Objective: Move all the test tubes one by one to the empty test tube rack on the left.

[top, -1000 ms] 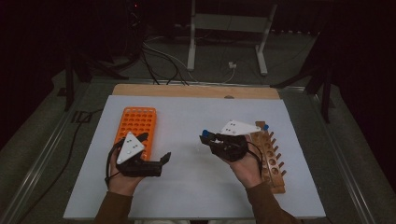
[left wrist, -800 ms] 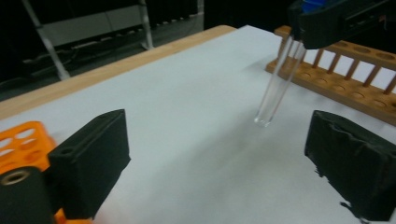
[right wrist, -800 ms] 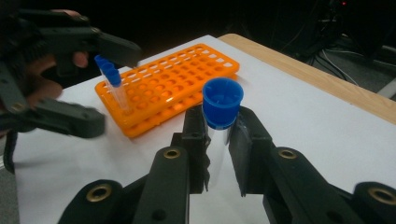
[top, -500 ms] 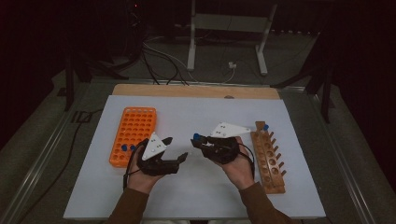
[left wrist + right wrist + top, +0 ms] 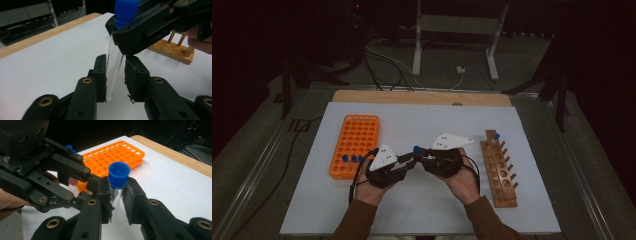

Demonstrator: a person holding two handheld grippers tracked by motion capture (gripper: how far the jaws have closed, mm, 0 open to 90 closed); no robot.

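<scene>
A clear glass test tube (image 5: 113, 62) with a blue cap (image 5: 119, 175) stands upright over the middle of the white sheet. My right gripper (image 5: 116, 195) is shut on it just under the cap. My left gripper (image 5: 115, 75) faces it from the left, and its jaws have just been closing on the lower glass, the pads now against the tube. In the high view the two grippers meet tip to tip, left gripper (image 5: 411, 161) and right gripper (image 5: 422, 157), with the blue cap (image 5: 416, 149) between them.
An orange tube rack (image 5: 354, 142) lies at the left with a few blue-capped tubes (image 5: 353, 158) in its near rows. A wooden peg rack (image 5: 498, 170) lies at the right with one blue cap (image 5: 496, 135) at its far end. A bare wooden board edge (image 5: 422, 97) borders the sheet at the back.
My left hand moved right from beside the orange rack to the centre, and its jaws closed around the tube. The right hand shifted slightly left, still holding the tube.
</scene>
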